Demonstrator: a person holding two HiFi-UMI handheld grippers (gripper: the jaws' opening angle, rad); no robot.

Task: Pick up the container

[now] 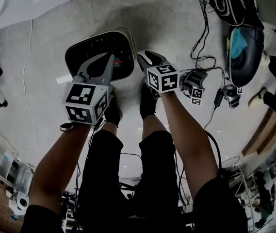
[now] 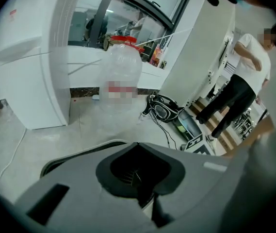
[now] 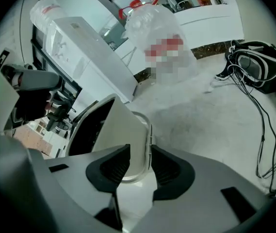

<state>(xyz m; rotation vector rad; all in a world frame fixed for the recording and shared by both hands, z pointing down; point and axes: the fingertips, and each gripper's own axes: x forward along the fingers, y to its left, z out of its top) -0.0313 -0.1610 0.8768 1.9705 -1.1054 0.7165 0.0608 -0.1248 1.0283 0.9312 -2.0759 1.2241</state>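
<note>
Starting at the left, the left gripper (image 1: 110,58) hangs over the near right part of the container's dark opening. Its jaws are pressed together and its own view shows nothing pinched between them, only the black inside of the bin through the loop of the pads.

The container (image 1: 128,42) stands on the pale floor, a squarish white bin with rounded corners and a dark lining. It has no marked long axis (so no side seems better to grip than another). Most of it lies ahead and to the left of both tools.

Just right of its right-hand rim sits the right gripper (image 1: 148,58). Its jaws are spread a little, and in the right gripper view the thin white rim lines up in the gap, close to the right pad, with the outer wall showing between the pads.

That is the relation the lift turns on. By my judgement the right hand is the better placed, needing only to settle over the rim and squeeze, whereas the left would first have to open.

Farther right, a tangle of cables (image 1: 203,38) lies well apart from the bin.
</note>
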